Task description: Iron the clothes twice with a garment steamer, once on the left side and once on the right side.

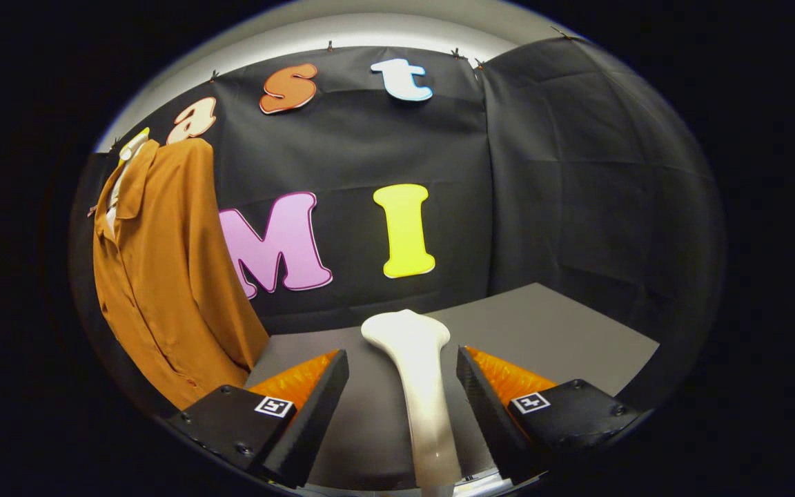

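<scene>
Your gripper [403, 393] stands wide open, each finger carrying a small square marker, with the white garment steamer [419, 386] lying between them untouched on the grey table [563, 331]. Its long axis runs straight ahead, head pointing away toward the booth wall. Left, beyond the fingers, the brown shirt [170, 276] hangs upright.

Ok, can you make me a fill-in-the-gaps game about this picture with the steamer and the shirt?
1. The white garment steamer lies on the grey ____.
2. The gripper has its fingers ____, one on each side of the steamer, not touching it.
3. The shirt hanging beyond the left finger is ____ in colour.

Missing words: table; open; brown
</scene>
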`<state>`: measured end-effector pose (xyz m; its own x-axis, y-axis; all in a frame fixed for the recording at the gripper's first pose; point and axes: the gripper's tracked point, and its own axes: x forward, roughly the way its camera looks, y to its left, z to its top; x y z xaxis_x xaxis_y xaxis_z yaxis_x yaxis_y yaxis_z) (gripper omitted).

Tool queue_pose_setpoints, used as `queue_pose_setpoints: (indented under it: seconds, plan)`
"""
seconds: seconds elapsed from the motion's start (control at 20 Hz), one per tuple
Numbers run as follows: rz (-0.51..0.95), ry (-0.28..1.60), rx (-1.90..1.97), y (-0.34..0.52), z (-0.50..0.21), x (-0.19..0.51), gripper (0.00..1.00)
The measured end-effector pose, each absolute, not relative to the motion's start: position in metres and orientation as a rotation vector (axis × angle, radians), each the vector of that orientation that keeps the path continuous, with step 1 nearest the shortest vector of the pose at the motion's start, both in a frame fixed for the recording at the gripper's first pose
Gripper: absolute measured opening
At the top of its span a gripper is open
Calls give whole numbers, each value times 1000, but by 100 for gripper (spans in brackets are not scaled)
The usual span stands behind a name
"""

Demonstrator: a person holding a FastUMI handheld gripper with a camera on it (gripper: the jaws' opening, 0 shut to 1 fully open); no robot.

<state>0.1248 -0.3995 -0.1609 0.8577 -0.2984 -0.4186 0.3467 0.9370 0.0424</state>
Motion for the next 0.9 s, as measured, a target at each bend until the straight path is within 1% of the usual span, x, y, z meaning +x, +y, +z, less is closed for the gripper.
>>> queue_pose_setpoints:
  seconds: [0.35,0.45,0.55,0.65,0.75,0.9]
  plan:
    - [-370,625,163,-416,-219,133,99]
    - [-378,657,172,-419,-226,133,96]
    - [-374,683,172,-417,-231,132,92]
    - [-363,689,164,-415,-228,133,77]
    - [-353,693,161,-413,-231,132,51]
    - [-339,669,157,-415,-224,132,42]
